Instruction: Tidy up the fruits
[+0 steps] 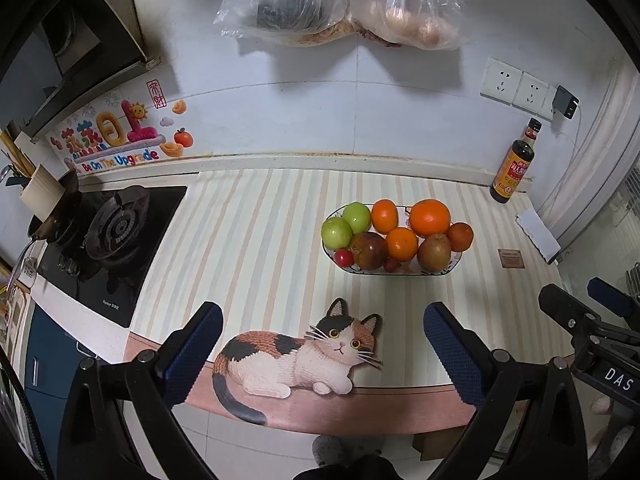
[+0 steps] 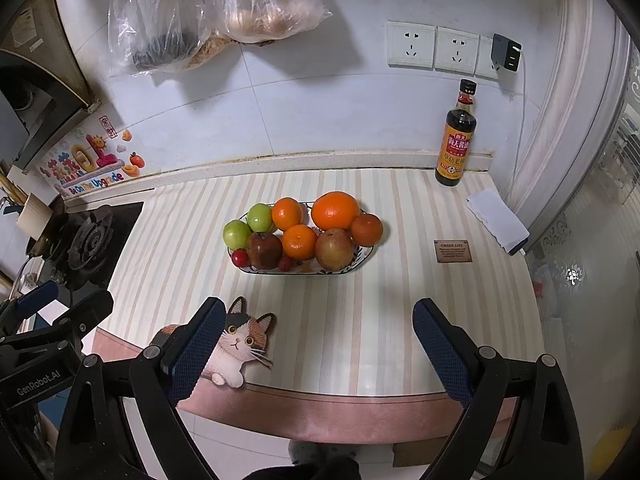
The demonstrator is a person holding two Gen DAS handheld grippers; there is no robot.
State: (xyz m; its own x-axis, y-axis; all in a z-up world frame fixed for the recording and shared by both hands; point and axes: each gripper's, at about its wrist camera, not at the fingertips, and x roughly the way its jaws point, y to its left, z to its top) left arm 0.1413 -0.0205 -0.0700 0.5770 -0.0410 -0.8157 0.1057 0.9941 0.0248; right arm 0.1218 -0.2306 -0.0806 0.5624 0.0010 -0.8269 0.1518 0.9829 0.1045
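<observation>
- left hand-held gripper (image 1: 324, 344): fingers spread wide, nothing between them, hovering over the near edge of the counter (image 1: 256, 240) above the cat print (image 1: 296, 354).
- right hand-held gripper (image 2: 320, 344): also spread and empty, over the near counter edge, just right of the left one.
- Both point at the fruit plate (image 2: 362, 258) from well back, so every piece stays in view of both cameras.
- Fruits all sit on the plate mid-counter: two green apples (image 2: 248, 226) at its left end, oranges (image 2: 335, 210) along the back and centre, two reddish-brown apples (image 2: 334, 250) in front, small red fruits (image 2: 240, 257) at the front left.
- Nothing loose on the mat. Grouping by kind fits either a sorted plate or a starting pile; can't tell which.
- soy sauce bottle (image 2: 456, 140) stands against the back wall, well apart from the plate.
</observation>
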